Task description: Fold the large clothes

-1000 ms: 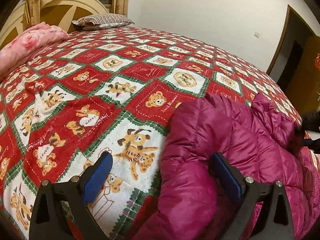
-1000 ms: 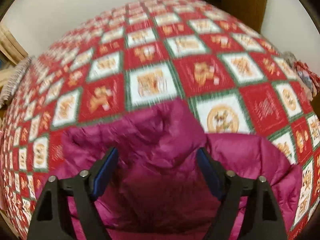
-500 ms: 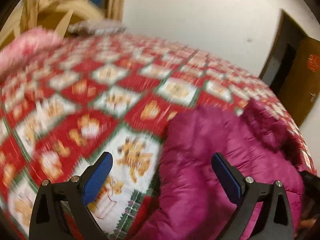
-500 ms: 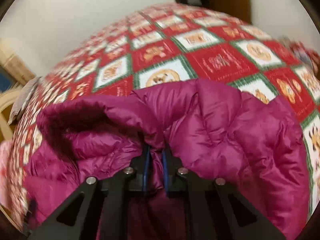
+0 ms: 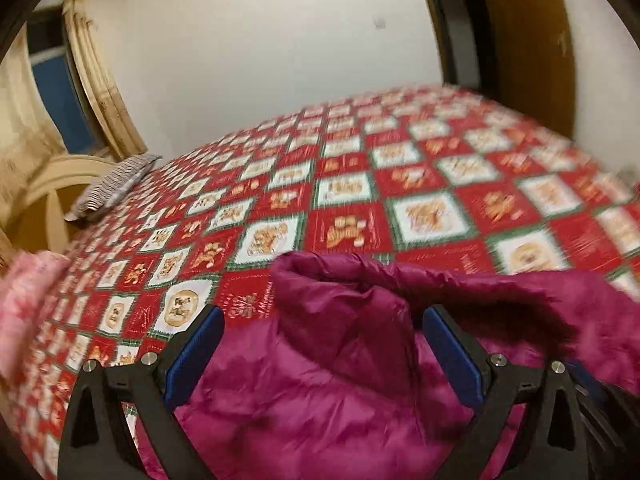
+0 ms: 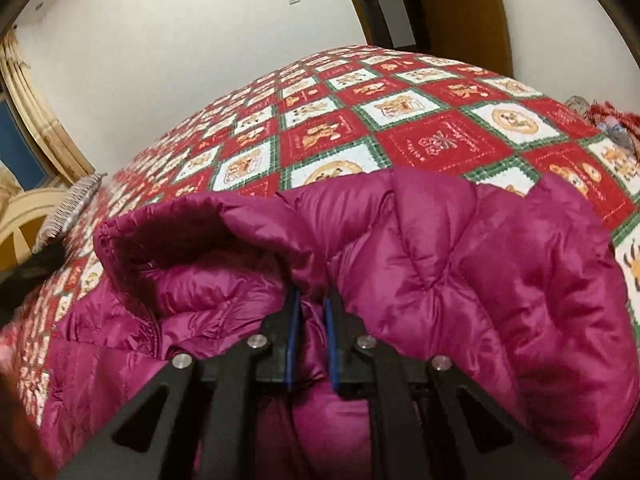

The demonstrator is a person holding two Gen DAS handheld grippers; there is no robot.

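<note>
Two grippers over the bed point(image 5: 440, 184): right gripper point(image 6: 311, 304) pinches the magenta jacket point(image 6: 460, 264); left gripper point(image 5: 320, 340) spread; striped pillow point(image 5: 114, 186) beyond.

Your bed point(image 6: 440, 136) wears a red, white and green bear-patterned quilt. On it lie the magenta puffer jacket point(image 6: 460, 264) nearest you, a striped pillow point(image 5: 112, 188) by the headboard, and pink bedding point(image 5: 28, 300).

Light: warm indoor, moderate; source not visible.
Glare: soft sheen on the jacket point(image 6: 460, 248) panels.
Shadow: deep inside the jacket's folds and under the left tongs point(image 5: 320, 354).
Blur: left wrist view smeared sideways, bedspread point(image 5: 420, 184) squares streaked; right wrist view sharp at centre, blurred at its left edge.
Distortion: strong fisheye, wall point(image 6: 192, 52) and door frame point(image 6: 356, 4) bowed, black vignette in the corners.
</note>
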